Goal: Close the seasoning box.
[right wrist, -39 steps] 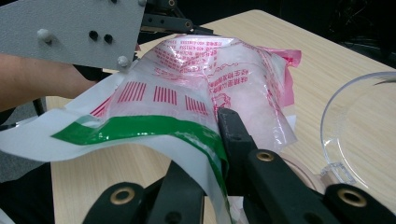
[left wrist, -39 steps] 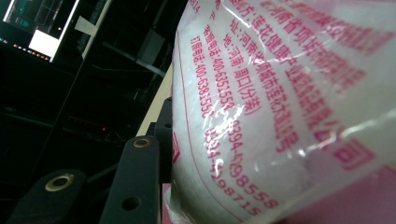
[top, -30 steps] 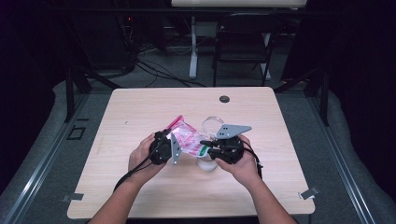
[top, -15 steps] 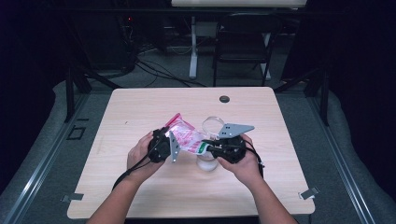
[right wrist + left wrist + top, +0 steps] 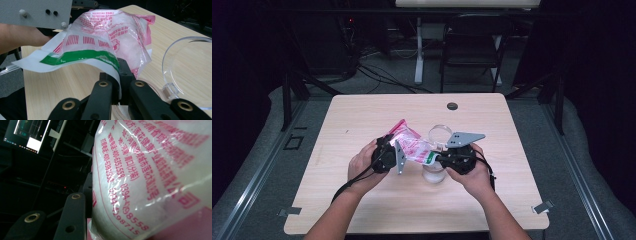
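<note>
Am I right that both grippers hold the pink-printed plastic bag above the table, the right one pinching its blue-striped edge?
Not quite: the stripe is green. In the right gripper view the right gripper pinches the bag's green-striped edge; the left gripper holds the other end.

dark room, grey floor (image 5: 557, 135), folding chair (image 5: 472, 47)

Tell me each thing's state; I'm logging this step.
bag: sealed, white powder inside, held above the table between both grippers.
left gripper: clamped on the bag's body.
right gripper: just closed, pinching the bag's green-striped edge.
clear lid: lying on the table, off its jar.
</note>
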`<state>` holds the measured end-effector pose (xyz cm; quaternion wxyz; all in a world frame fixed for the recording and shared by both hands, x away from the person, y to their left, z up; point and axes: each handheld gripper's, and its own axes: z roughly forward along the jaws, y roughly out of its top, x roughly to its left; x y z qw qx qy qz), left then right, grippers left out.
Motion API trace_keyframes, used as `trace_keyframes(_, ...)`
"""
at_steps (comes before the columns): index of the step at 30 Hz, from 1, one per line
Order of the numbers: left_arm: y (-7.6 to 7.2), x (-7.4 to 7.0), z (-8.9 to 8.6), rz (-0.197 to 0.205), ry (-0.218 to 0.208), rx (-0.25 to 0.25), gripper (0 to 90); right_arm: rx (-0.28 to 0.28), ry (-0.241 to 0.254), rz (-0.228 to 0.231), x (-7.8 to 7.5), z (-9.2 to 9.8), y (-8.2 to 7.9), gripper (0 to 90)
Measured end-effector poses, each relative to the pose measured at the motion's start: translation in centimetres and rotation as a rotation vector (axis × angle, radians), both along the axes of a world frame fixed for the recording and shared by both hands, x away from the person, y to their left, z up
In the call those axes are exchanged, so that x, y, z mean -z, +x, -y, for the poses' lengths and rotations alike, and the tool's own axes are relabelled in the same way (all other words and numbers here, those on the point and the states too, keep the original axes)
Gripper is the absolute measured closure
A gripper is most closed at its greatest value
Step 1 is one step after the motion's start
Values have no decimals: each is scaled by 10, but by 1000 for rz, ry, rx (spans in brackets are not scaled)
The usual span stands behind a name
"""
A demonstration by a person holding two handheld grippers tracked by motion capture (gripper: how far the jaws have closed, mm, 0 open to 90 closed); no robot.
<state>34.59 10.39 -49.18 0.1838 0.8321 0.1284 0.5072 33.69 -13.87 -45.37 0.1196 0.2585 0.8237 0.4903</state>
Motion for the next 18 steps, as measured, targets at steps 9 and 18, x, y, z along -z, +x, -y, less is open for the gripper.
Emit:
trace_keyframes(9,-1,1,1,25,30,0,637,2,0,-15,3,1,2,900)
trace_keyframes(18,-3,2,3,74,57,5,637,-3,-8,-24,4,3,3,900)
